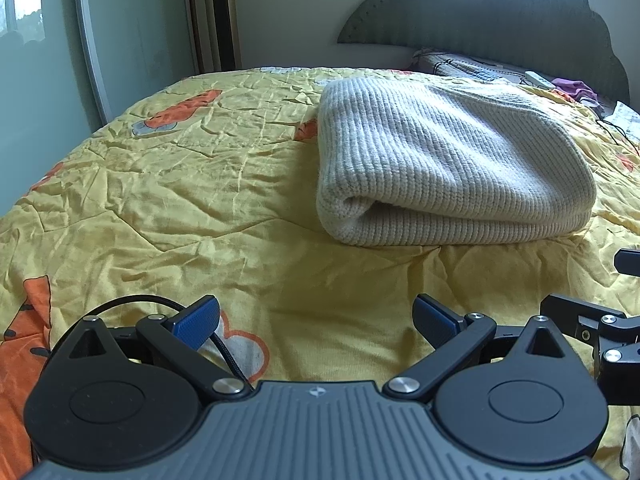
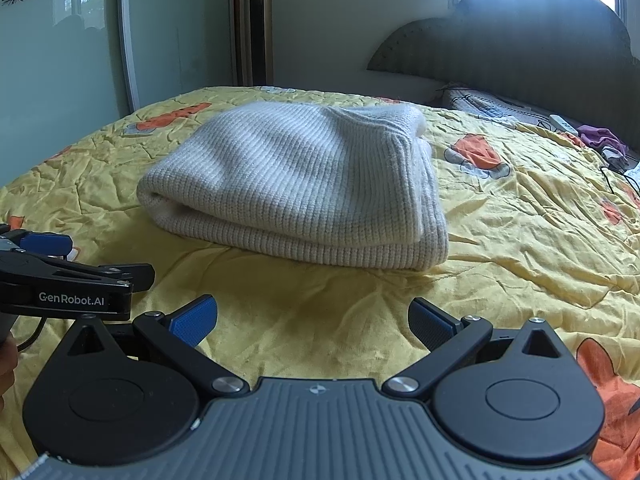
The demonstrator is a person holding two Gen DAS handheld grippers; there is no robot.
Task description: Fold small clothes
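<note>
A cream ribbed knit garment (image 1: 444, 160) lies folded into a thick rectangle on the yellow bedspread (image 1: 180, 184). In the right wrist view the same folded knit (image 2: 296, 188) sits ahead, its rolled fold facing me. My left gripper (image 1: 316, 324) hovers short of it, open, nothing between its blue pads (image 1: 196, 322). My right gripper (image 2: 312, 324) is open too and holds nothing. The left gripper's body (image 2: 60, 284) shows at the left edge of the right wrist view, and part of the right gripper (image 1: 592, 328) shows at the right edge of the left wrist view.
A dark padded headboard (image 2: 520, 52) stands at the far right. Near it lie a patterned pillow (image 2: 488, 106), a white remote (image 2: 563, 123), purple cloth (image 2: 600, 136) and a black cable (image 2: 612, 180). A tall tower unit (image 2: 258, 28) stands by the far wall.
</note>
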